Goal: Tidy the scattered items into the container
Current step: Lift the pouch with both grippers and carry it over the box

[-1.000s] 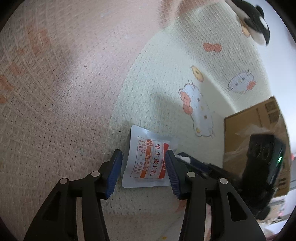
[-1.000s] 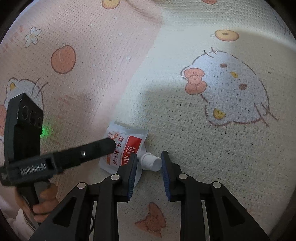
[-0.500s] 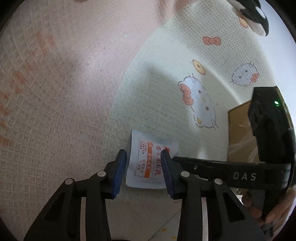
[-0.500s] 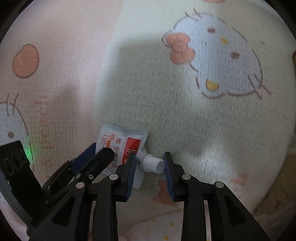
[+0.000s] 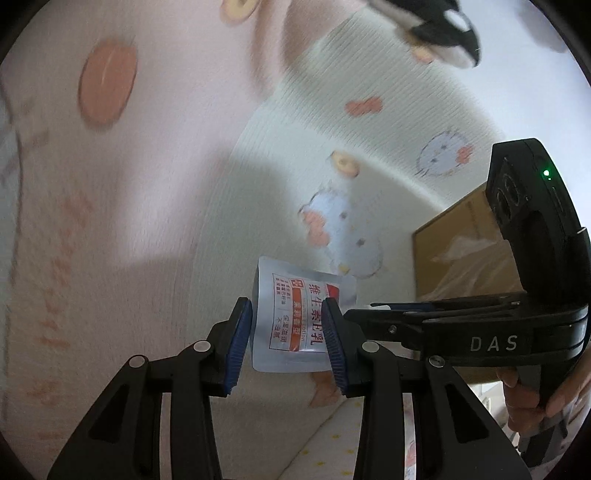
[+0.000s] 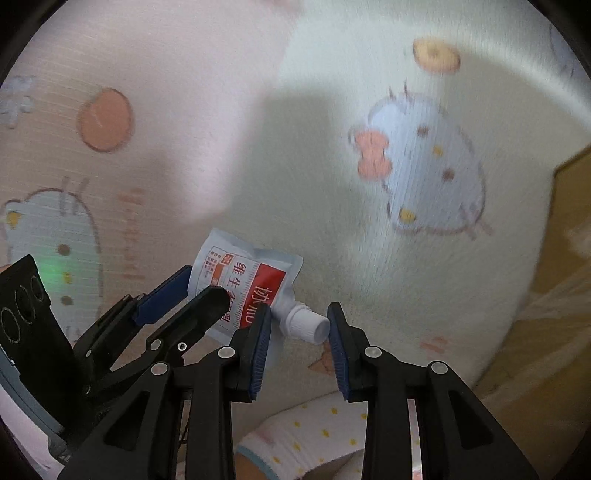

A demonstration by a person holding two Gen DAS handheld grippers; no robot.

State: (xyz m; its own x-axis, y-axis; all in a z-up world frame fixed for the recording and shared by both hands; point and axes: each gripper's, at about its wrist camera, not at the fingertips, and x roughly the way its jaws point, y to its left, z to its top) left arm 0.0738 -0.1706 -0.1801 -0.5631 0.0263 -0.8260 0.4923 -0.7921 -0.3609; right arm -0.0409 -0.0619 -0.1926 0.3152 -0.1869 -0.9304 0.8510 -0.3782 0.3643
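Between your two grippers, lifted off the mat (image 5: 155, 206) | pouch (image 5: 295, 321) clamped across its body by left gripper (image 5: 287, 332), its long axis running toward right gripper (image 6: 299, 328) gripping its cap (image 6: 308, 325) | cardboard box (image 5: 458, 251) lies to your right.

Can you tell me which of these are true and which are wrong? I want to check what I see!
1. The pouch has a white cap. True.
2. The pouch is inside the cardboard box. False: it is outside the box, above the mat, held by the left gripper, whose jaws have just been closing on it.
3. The mat has cartoon pictures on it. True.
4. The plush toy is green. False: it is black and white.
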